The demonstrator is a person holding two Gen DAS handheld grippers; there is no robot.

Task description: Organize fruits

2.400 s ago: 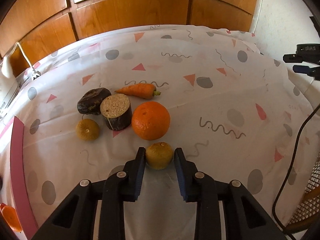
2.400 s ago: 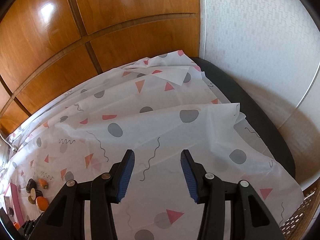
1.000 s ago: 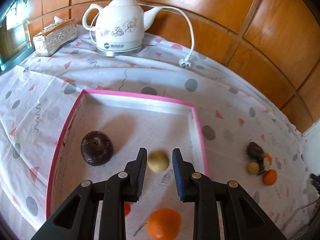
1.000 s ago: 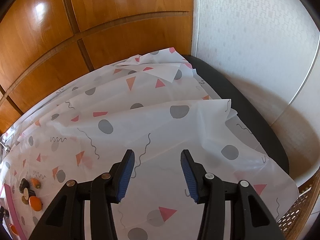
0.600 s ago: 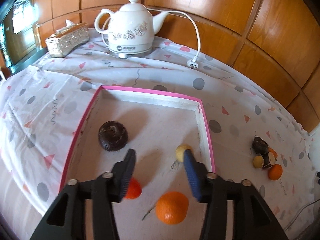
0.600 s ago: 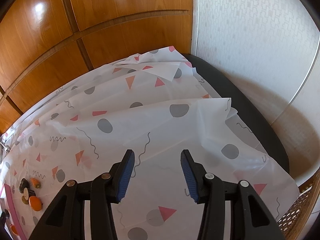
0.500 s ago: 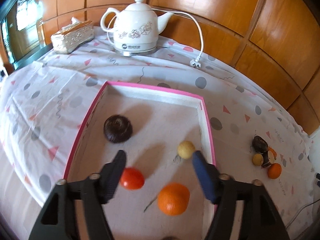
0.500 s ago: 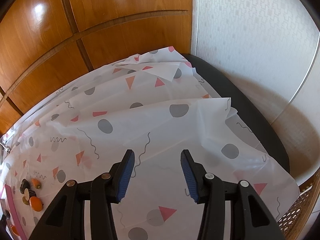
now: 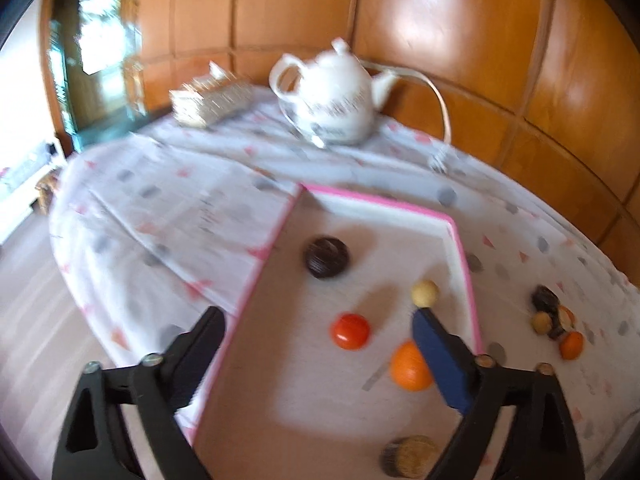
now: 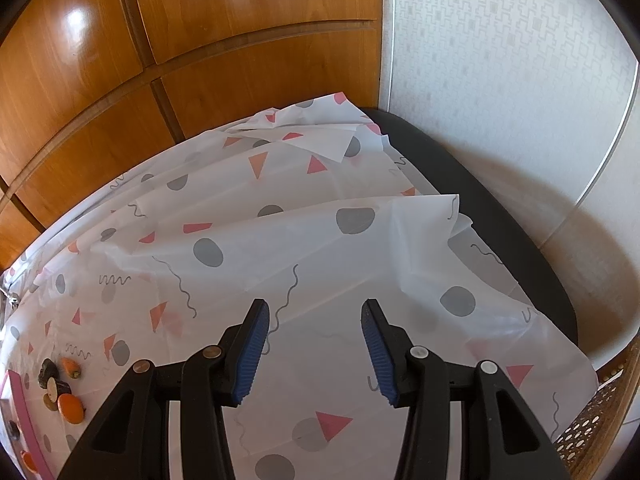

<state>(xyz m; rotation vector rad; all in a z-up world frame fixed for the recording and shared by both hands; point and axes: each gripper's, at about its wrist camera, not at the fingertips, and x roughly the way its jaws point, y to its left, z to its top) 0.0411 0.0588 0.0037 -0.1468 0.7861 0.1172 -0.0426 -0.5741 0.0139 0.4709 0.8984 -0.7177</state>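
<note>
The pink-rimmed tray (image 9: 464, 264) holds a dark round fruit (image 9: 326, 258), a small pale yellow fruit (image 9: 425, 293), a red fruit (image 9: 351, 331), an orange (image 9: 410, 366) and a brown cut piece (image 9: 408, 456). My left gripper (image 9: 318, 316) hovers above the tray, its jaws opening wide with nothing gripped; the yellow fruit lies just past the right fingertip. A small pile of fruit (image 9: 554, 316) remains on the cloth right of the tray, seen also as the pile (image 10: 60, 384) far left. My right gripper (image 10: 315, 305) stands open over bare cloth.
A white kettle (image 9: 332, 108) with its cord and plug (image 9: 440, 160) and a tissue box (image 9: 208, 100) stand behind the tray by the wood panelling. The table's edge drops to the floor at left. A wicker basket (image 10: 600, 420) sits low right.
My left gripper let go of the yellow fruit inside the tray, spread its jaws wide and drew back and up. The right gripper has not moved.
</note>
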